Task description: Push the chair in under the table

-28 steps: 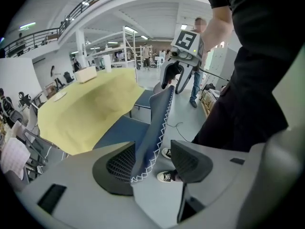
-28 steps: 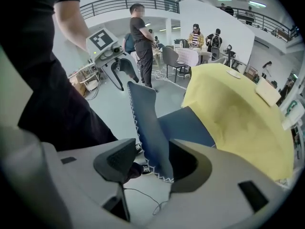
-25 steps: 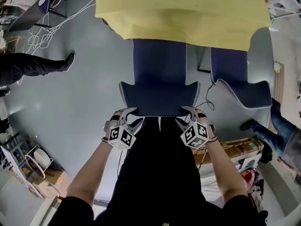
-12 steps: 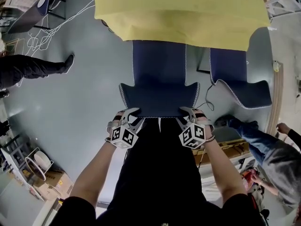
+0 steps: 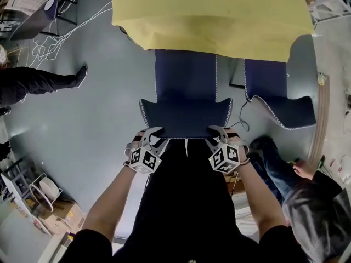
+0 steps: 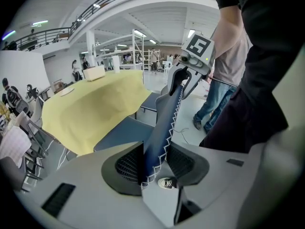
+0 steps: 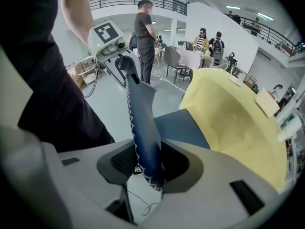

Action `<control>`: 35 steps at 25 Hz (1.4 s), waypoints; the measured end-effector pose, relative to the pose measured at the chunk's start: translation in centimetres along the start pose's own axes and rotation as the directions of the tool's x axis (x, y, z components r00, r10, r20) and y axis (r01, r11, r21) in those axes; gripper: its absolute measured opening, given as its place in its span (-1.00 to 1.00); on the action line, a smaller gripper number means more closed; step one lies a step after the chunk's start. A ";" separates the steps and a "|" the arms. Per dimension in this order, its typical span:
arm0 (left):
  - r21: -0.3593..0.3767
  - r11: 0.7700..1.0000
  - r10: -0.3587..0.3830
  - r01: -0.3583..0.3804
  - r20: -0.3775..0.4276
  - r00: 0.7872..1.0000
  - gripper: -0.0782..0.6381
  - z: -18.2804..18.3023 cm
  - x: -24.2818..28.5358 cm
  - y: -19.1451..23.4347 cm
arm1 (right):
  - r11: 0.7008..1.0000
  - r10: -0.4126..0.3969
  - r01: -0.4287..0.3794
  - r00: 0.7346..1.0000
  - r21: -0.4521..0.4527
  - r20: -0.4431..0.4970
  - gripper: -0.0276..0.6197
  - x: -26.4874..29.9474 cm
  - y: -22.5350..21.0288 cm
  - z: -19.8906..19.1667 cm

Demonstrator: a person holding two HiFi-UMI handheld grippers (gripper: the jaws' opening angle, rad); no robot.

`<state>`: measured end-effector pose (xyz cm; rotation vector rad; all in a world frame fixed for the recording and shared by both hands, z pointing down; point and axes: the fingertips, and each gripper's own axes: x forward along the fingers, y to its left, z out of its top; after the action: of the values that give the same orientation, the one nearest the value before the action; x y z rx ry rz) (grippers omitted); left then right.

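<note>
Chair (image 5: 185,100) in dark blue, seat partly under the yellow-clothed table (image 5: 214,15) at the far side, left gripper (image 5: 155,135) and right gripper (image 5: 215,132) just closed on its near backrest edge, pads pressing the padding, second chair (image 5: 274,95) to the right.

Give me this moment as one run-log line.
left gripper: jaws just closed on chair backrest | right gripper: jaws just closed on same backrest | seat: partly under yellow-clothed table | phase: gripped, push pending
</note>
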<state>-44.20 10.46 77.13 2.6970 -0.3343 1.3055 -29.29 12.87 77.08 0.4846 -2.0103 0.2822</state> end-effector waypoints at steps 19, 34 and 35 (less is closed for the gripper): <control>-0.004 0.999 0.033 -0.033 0.014 0.999 -0.35 1.9 1.2 7.1 | 0.996 -0.068 0.068 0.998 0.062 -0.006 -0.47 1.3 -6.7 2.4; 0.003 1.000 0.026 -0.026 0.021 0.999 -0.35 3.3 2.2 12.0 | 0.992 -0.085 0.086 0.996 0.092 -0.015 -0.47 2.4 -11.3 3.9; 0.003 1.000 0.026 -0.026 0.021 0.999 -0.35 3.5 2.3 12.3 | 0.992 -0.086 0.087 0.996 0.091 -0.017 -0.47 2.3 -11.7 4.1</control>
<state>-43.24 -2.46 77.01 2.7200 -0.3709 1.2860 -28.17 0.34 77.11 0.6244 -1.9638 0.3245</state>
